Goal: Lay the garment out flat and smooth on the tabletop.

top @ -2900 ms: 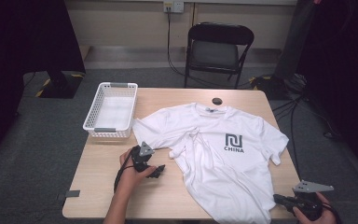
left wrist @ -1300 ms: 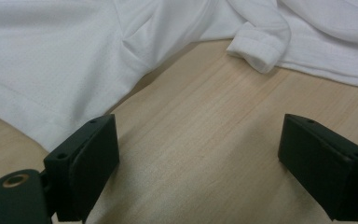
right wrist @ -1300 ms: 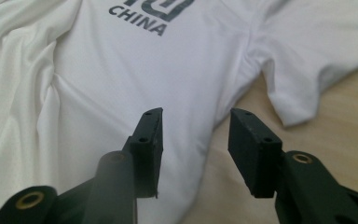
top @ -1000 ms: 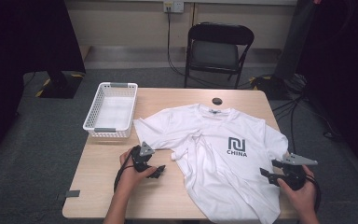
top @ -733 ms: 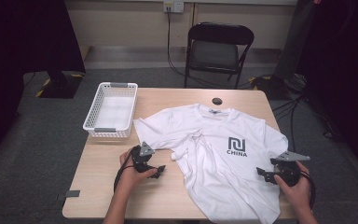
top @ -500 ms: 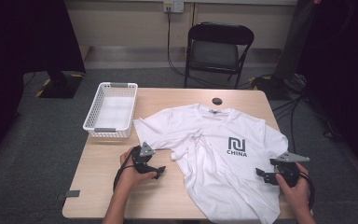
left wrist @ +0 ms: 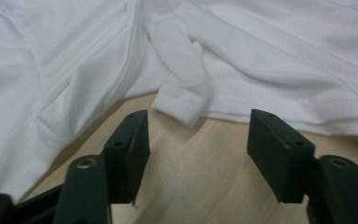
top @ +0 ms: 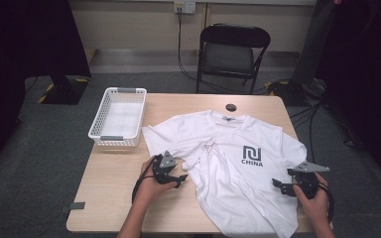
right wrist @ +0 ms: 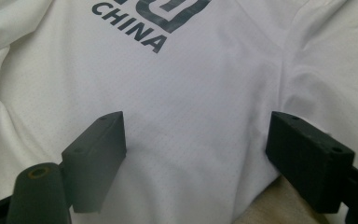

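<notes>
A white T-shirt (top: pixel 238 163) with a dark logo and the word CHINA (top: pixel 252 155) lies spread on the wooden table (top: pixel 109 183), its hem hanging over the near edge. The shirt's left sleeve is folded inward, and its cuff (left wrist: pixel 182 101) lies just ahead of my left gripper (left wrist: pixel 196 140), which is open with bare wood between its jaws. In the high view the left gripper (top: pixel 176 173) rests on the table beside the sleeve. My right gripper (top: pixel 282 184) stands open over the shirt's right side; the cloth (right wrist: pixel 191 121) below the print lies between its jaws.
A white slatted basket (top: pixel 119 117) stands at the table's far left. A small dark round object (top: pixel 231 107) lies near the far edge by the collar. A black folding chair (top: pixel 230 54) stands behind the table. Cables run across the floor at the right.
My right gripper has come up from the near right corner and moved left onto the shirt's right side. The left gripper has stayed by the sleeve cuff.
</notes>
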`<state>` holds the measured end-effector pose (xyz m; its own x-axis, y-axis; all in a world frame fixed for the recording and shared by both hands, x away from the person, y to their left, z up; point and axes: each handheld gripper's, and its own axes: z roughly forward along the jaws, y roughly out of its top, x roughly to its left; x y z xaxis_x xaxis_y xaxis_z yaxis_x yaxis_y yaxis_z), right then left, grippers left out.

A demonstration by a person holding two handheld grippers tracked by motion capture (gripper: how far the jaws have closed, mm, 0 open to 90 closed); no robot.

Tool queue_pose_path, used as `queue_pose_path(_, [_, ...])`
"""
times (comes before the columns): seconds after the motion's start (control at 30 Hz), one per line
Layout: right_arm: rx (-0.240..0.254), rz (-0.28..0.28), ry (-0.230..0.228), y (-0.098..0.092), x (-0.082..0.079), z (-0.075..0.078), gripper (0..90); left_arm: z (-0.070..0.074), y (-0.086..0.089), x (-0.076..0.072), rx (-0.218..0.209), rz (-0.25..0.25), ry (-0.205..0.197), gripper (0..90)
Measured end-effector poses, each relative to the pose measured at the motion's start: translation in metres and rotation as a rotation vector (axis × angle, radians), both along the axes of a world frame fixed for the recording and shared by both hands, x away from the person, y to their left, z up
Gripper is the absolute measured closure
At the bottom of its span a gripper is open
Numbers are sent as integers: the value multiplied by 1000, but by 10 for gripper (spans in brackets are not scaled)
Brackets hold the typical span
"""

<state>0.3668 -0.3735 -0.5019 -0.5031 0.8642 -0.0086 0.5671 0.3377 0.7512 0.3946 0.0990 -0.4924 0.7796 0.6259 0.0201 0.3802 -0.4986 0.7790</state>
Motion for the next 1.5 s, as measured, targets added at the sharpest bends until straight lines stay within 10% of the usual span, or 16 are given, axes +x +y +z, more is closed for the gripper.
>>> queue_pose_path(0.57, [0,-1,0,0,0,0,190,-1,-34,9,151,-75,-131,586])
queue_pose_path(0.8, [0,-1,0,0,0,0,190,4,-31,7,96,-41,-23,866])
queue_pose_path(1.5, [0,-1,0,0,0,0,190,23,38,-54,-41,-23,143,884])
